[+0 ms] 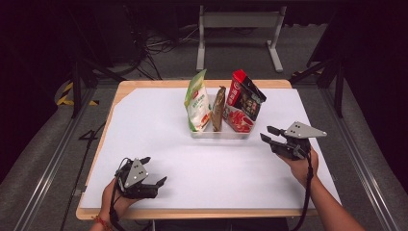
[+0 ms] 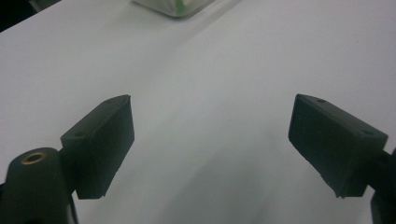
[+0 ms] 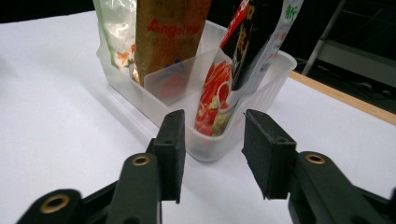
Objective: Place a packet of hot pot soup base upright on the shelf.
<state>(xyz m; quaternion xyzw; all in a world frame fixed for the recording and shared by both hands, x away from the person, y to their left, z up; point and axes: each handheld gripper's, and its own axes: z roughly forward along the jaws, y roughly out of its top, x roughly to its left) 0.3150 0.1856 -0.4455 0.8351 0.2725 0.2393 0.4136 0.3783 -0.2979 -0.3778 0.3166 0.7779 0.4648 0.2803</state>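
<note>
**Both grippers spread, right one facing the snack tray**

Nearest the person, the left gripper (image 1: pixel 153 172) rests low over the white table cover (image 1: pixel 159 139), close to the near edge. Its jaws stand wide apart with only bare cover between them, so it grasps nothing.

Farther up and to the right, the right gripper (image 1: pixel 268 134) is held just off the right end of the translucent white plastic tray (image 1: pixel 219 134). Its jaws are part-open and empty; in the right gripper view (image 3: pixel 212 140) the pads sit either side of the tray's near corner, apart from it and not touching.

The tray stands near the middle of the table, towards the far edge, and holds three packets upright. The red and black glossy pouch (image 1: pixel 244 101) leans at the right end, closest to the right gripper. The slim brown packet (image 1: pixel 219 108) stands in the middle. The green and white bag (image 1: pixel 197 103) fills the left end.
</note>
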